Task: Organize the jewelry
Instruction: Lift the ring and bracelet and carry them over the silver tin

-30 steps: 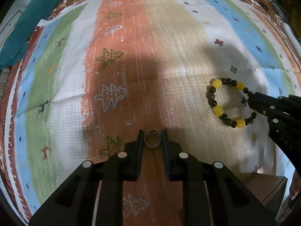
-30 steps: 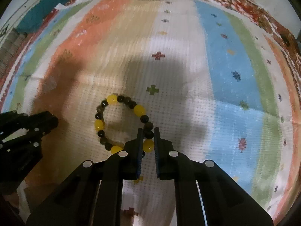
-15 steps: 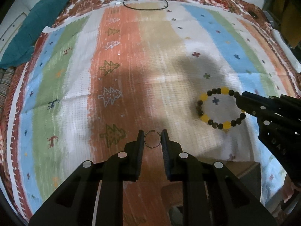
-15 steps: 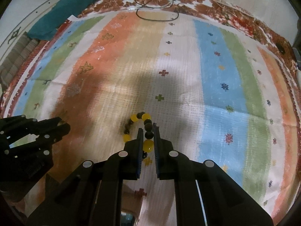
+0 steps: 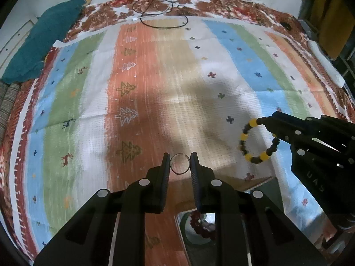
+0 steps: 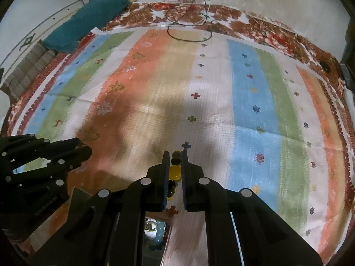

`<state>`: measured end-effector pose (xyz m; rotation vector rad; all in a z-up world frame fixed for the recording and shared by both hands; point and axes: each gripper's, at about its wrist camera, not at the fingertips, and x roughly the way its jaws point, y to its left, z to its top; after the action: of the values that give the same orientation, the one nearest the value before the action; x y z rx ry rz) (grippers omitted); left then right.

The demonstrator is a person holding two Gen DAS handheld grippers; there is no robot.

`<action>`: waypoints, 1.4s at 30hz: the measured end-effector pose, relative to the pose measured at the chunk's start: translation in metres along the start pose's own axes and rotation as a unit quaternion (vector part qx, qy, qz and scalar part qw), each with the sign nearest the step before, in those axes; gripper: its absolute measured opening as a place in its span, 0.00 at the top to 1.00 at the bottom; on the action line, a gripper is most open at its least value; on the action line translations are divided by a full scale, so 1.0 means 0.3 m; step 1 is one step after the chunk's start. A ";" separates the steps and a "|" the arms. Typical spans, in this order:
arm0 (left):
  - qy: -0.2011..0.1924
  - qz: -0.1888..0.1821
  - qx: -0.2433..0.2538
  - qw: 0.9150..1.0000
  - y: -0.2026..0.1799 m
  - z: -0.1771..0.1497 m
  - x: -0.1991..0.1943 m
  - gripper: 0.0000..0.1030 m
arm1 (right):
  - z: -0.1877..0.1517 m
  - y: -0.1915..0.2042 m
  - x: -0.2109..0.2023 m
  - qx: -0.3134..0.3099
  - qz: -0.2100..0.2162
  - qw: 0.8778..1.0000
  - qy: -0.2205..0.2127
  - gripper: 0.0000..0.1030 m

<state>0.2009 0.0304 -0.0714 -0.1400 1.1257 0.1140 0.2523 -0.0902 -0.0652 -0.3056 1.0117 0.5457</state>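
My left gripper (image 5: 180, 163) is shut on a thin metal ring (image 5: 180, 164) and holds it above the striped cloth. My right gripper (image 6: 176, 163) is shut on a bracelet of yellow and dark beads (image 6: 174, 171), which hangs from its tips. In the left wrist view the bracelet (image 5: 257, 143) dangles as a loop from the right gripper (image 5: 269, 122). The left gripper shows at the left in the right wrist view (image 6: 85, 149). Below both grippers lies an open jewelry box (image 5: 180, 228) with a dark red bead bracelet (image 5: 199, 223) inside.
A striped, patterned cloth (image 5: 155, 84) covers the surface. A teal cloth (image 5: 42, 40) lies at the far left corner. Black and white cables (image 5: 159, 15) curl at the far edge. The box interior also shows in the right wrist view (image 6: 155, 232).
Both grippers have risen and pulled back from the cloth. The bead bracelet was lifted off the cloth and now hangs. The jewelry box has come into view below.
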 end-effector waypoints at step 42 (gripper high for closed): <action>-0.043 -0.022 0.001 0.999 -0.051 -0.159 -0.176 0.83 | -0.140 0.067 -0.276 -0.015 0.023 0.997 -0.072 0.89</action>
<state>0.1385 0.0062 -0.0430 -0.1570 1.0369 0.0789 0.1768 -0.1179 -0.0146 -0.2673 0.8727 0.6160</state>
